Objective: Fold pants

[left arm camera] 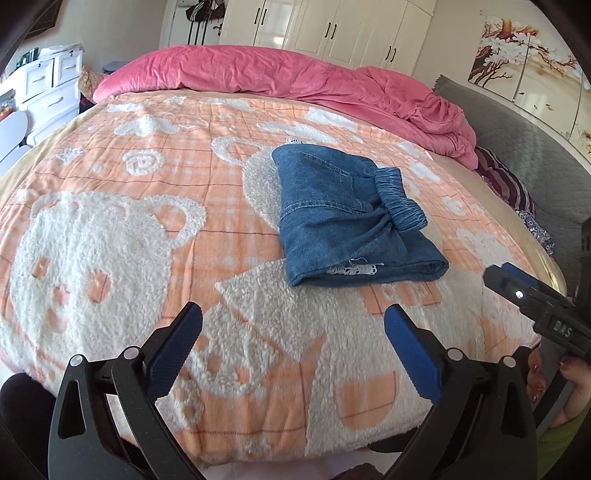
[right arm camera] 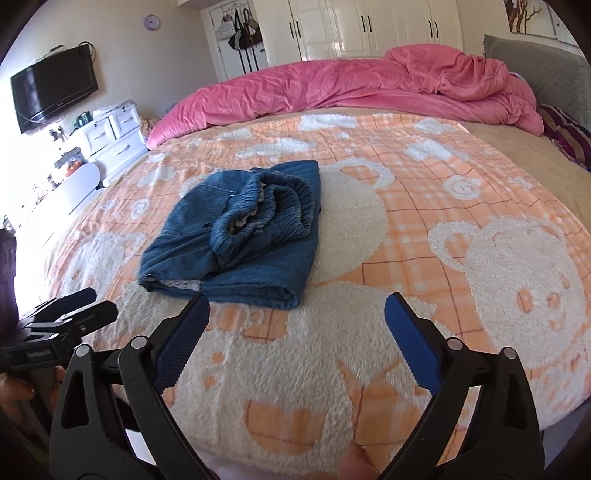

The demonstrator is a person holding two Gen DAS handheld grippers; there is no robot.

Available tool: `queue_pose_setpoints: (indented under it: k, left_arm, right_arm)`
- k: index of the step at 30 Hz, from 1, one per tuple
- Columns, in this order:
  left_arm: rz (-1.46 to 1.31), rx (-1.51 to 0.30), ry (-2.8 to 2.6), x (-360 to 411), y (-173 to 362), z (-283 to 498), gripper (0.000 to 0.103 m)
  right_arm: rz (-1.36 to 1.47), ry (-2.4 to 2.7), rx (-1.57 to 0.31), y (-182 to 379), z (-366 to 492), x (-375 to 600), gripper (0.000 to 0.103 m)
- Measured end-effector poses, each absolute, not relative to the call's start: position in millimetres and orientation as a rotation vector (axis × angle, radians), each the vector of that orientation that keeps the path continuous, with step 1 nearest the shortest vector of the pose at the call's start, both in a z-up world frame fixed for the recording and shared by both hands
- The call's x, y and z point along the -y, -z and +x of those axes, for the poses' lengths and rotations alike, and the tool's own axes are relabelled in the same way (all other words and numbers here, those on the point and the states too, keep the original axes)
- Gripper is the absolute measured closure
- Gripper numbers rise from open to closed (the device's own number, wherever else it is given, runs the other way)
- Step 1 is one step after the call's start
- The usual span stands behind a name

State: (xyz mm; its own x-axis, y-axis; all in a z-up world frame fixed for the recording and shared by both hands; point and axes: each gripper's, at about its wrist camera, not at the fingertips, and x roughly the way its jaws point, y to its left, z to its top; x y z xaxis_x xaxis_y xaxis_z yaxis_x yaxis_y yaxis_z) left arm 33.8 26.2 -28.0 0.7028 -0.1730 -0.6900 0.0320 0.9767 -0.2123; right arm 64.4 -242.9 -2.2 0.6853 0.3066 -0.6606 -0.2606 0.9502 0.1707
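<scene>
Blue denim pants (left arm camera: 347,218) lie folded into a compact bundle on the orange and white bear blanket (left arm camera: 147,229), elastic waistband on top. They also show in the right wrist view (right arm camera: 236,232). My left gripper (left arm camera: 293,317) is open and empty, held above the blanket short of the pants. My right gripper (right arm camera: 297,301) is open and empty, close to the bundle's near edge. The right gripper also shows at the right of the left wrist view (left arm camera: 517,291). The left gripper also shows at the left of the right wrist view (right arm camera: 74,306).
A pink duvet (left arm camera: 280,77) is bunched along the far side of the bed. A grey headboard (left arm camera: 535,162) and striped pillow (left arm camera: 506,181) are at right. White drawers (right arm camera: 114,136), a wall TV (right arm camera: 51,92) and wardrobes (right arm camera: 369,26) stand beyond.
</scene>
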Motion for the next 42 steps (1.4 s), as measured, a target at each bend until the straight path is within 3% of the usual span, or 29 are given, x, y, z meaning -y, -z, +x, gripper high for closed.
queue_pose_setpoints:
  k: [18, 42]
  left_arm:
    - [-0.158, -0.749, 0.114, -16, 23, -4, 0.005]
    - [-0.142, -0.758, 0.124, -6, 40, -5, 0.004]
  right_arm:
    - [-0.023, -0.313, -0.667, 1, 13, 238, 0.009]
    - [-0.001, -0.310, -0.663, 13, 7, 234, 0.009]
